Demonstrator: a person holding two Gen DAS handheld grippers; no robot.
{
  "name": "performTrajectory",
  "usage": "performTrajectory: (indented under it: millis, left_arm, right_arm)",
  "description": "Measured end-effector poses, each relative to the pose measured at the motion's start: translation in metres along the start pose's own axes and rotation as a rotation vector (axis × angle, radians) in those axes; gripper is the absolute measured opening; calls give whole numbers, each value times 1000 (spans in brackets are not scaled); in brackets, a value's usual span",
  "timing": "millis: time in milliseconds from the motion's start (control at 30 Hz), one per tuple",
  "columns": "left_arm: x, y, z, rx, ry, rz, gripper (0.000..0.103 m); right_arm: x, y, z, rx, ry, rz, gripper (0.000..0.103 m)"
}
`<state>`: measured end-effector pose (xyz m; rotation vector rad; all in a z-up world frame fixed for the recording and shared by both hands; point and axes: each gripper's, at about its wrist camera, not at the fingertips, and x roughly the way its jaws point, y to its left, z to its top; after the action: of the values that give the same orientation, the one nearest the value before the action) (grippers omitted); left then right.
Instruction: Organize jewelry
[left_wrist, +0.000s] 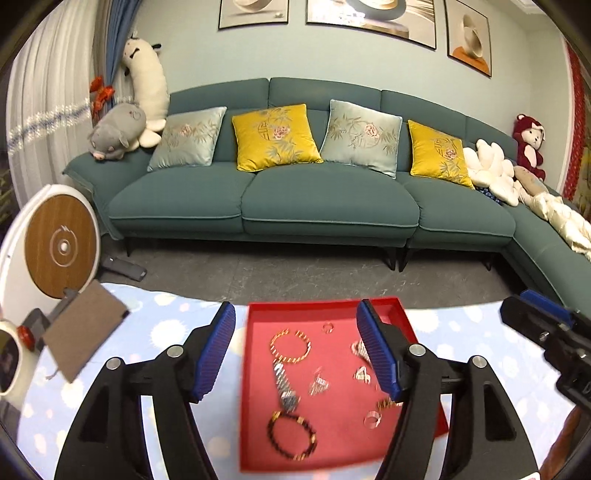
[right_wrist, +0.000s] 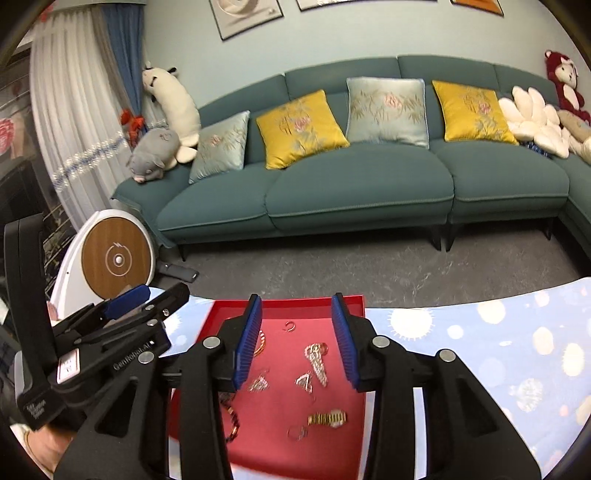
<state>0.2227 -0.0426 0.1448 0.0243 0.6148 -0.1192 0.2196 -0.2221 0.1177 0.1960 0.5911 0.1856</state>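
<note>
A red tray lies on the blue spotted tablecloth and holds loose jewelry. In it are a gold bangle, a silver watch, a dark bead bracelet, a ring and a small hair clip. My left gripper hovers open above the tray with nothing between its blue pads. The right wrist view shows the same tray with a gold watch and a crystal hair clip. My right gripper is open over it, holding nothing, with the left gripper beside it.
A brown notebook and a white mug sit at the table's left end. Beyond the far table edge stand a round white device with a wooden face and a teal sofa across grey floor.
</note>
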Motion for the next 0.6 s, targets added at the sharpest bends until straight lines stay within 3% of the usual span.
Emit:
performTrajectory:
  millis: [67,300,600]
  left_arm:
    - [-25,0,-11,4,6,-8,66]
    - [-81,11,-66,-9,96,-33,76]
    - [-85,15,-152,-22,203,29,76]
  right_arm:
    - [-31,7,-8,-2,-15,2,52]
    - [-96,30,-57,-48,13,-32,58]
    - [-107,40,-145,-17,139,-66,60]
